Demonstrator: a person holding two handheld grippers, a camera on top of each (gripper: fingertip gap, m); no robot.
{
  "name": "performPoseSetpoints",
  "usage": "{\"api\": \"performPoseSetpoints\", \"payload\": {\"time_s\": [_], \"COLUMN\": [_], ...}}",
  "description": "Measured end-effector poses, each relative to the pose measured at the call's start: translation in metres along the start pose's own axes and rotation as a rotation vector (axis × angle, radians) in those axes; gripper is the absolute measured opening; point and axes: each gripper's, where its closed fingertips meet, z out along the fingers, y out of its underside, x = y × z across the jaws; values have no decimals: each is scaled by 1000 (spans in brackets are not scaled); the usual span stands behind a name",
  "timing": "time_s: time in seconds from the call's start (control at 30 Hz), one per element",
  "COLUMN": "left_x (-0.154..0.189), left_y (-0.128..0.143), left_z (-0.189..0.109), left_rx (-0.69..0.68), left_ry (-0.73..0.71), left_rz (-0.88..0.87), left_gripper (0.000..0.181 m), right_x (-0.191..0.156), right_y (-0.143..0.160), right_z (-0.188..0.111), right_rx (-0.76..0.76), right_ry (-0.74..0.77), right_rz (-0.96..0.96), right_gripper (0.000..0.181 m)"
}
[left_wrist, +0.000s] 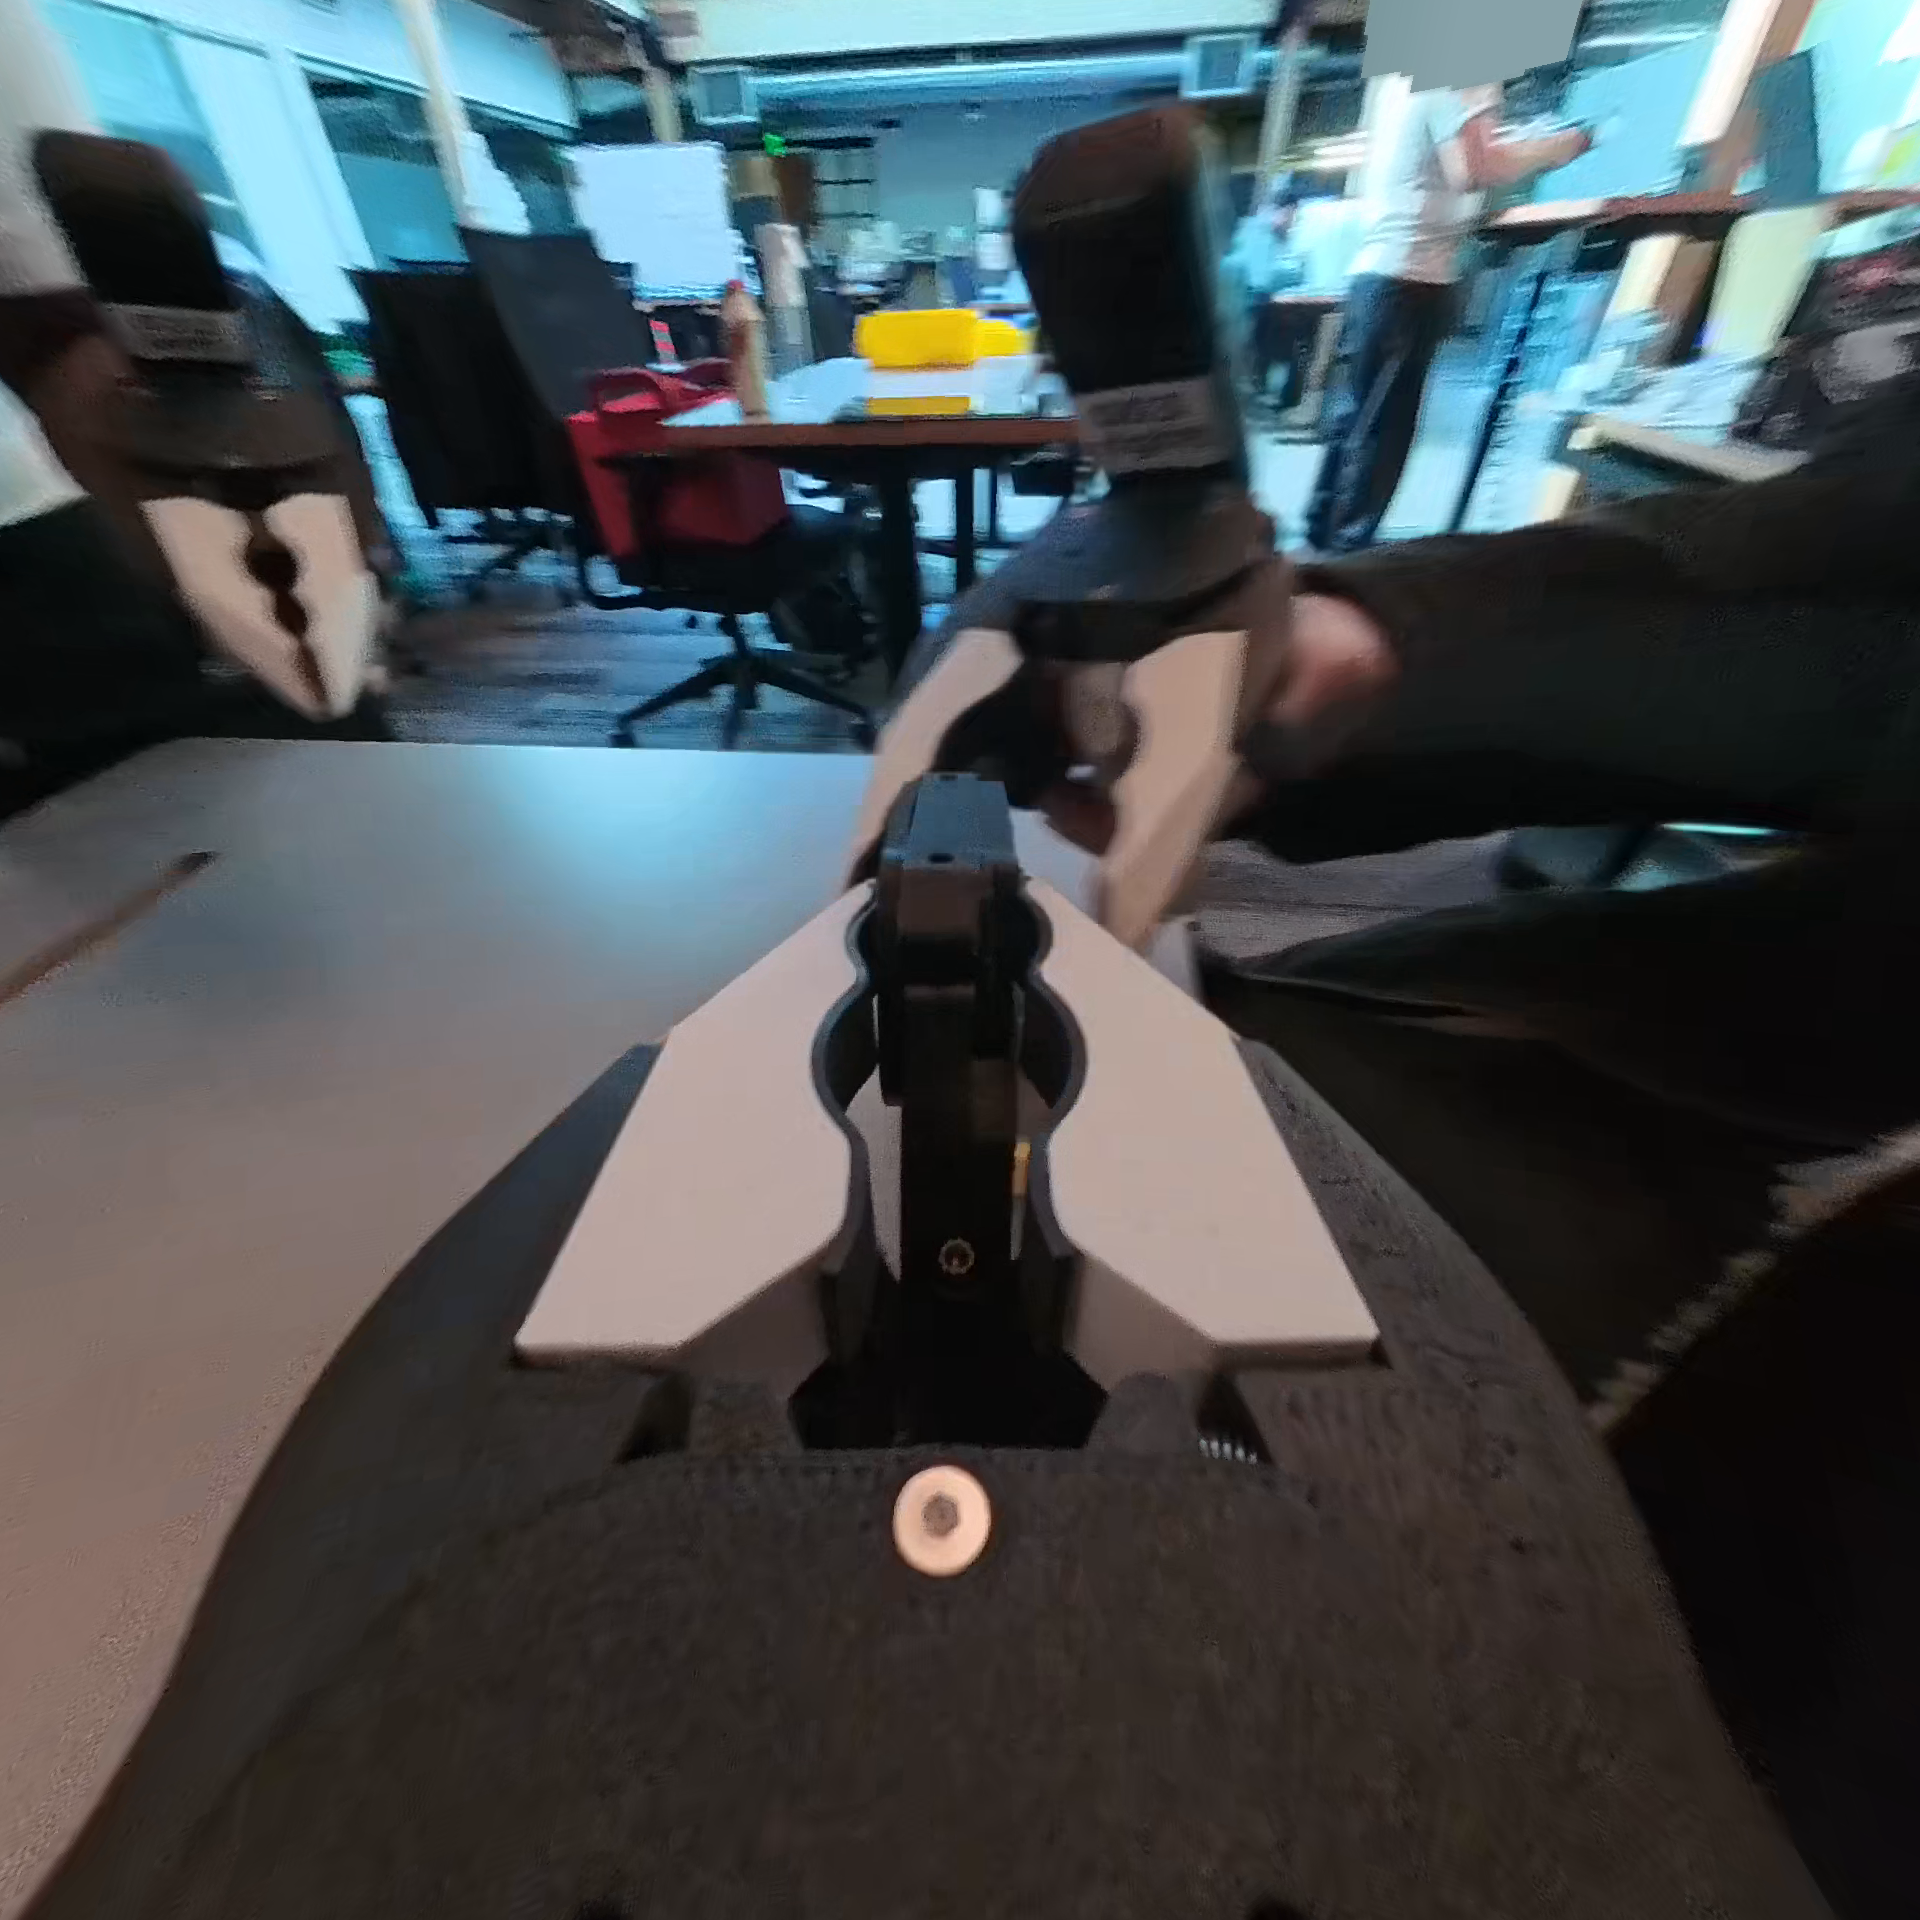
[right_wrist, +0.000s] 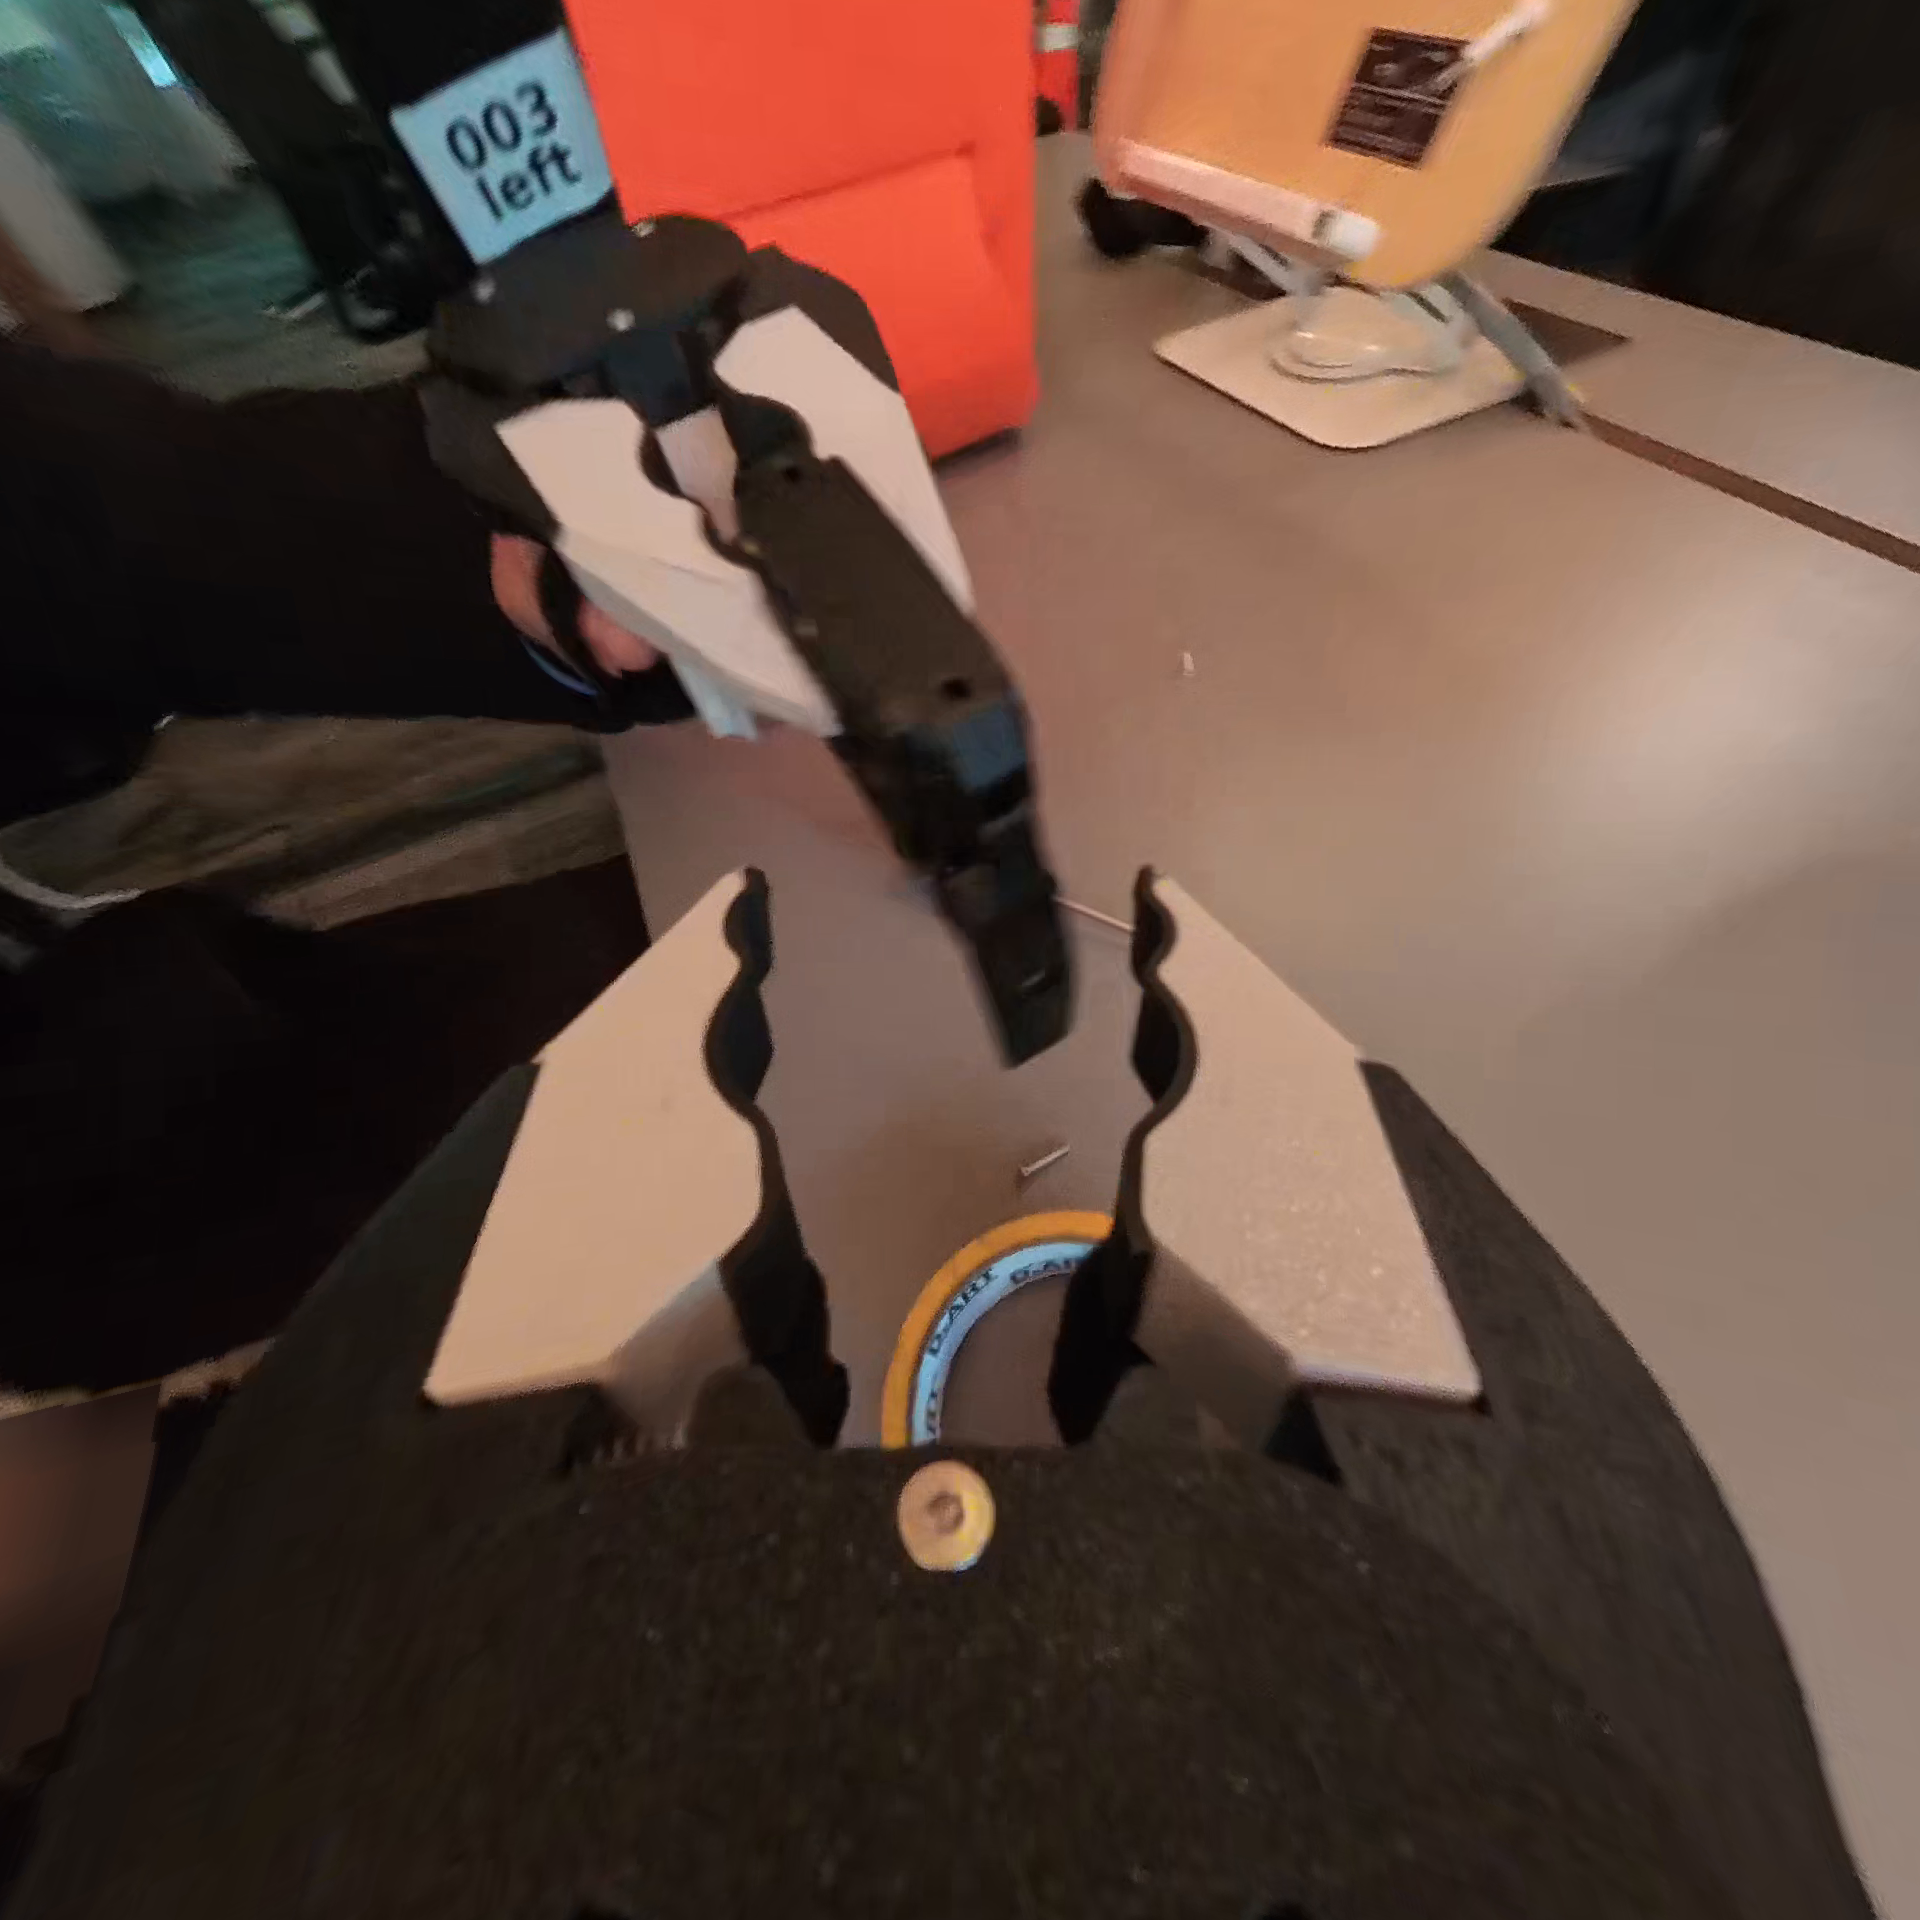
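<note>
My left gripper (left_wrist: 945, 894) is shut on a long black part (left_wrist: 945, 1039) that sticks out past its fingertips, above the grey table (left_wrist: 364, 987). In the right wrist view the left gripper (right_wrist: 883, 665) holds that black part (right_wrist: 997, 914) slanted down, its tip between my right gripper's fingers. My right gripper (right_wrist: 948, 904) is open and empty, and does not touch the part. It also shows in the left wrist view (left_wrist: 1049, 790), just beyond the part. A roll of yellow tape (right_wrist: 966, 1330) lies on the table under the right gripper.
A small screw (right_wrist: 1044, 1158) lies on the table (right_wrist: 1455, 831) near the tape. An orange chair (right_wrist: 831, 208) and a yellow device on a white stand (right_wrist: 1330, 343) stand behind. A third gripper (left_wrist: 275, 603), shut, hangs at far left. Office chairs and a person stand beyond. Only a small space, under 4 cm, lies between the two pairs of fingers.
</note>
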Motion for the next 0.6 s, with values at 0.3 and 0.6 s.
{"api": "performPoseSetpoints", "payload": {"time_s": [0.3,0.6], "left_x": [5,-41], "left_y": [47,117], "left_z": [-32,-67], "left_rx": [-264,-413], "left_ry": [-158,-415], "left_rz": [-61,-309], "left_gripper": [25,41], "right_x": [-14,101], "right_y": [30,44], "right_z": [-11,-13], "right_rx": [-121,-284], "right_ry": [-182,100], "right_rz": [-159,-486], "right_gripper": [15,15]}}
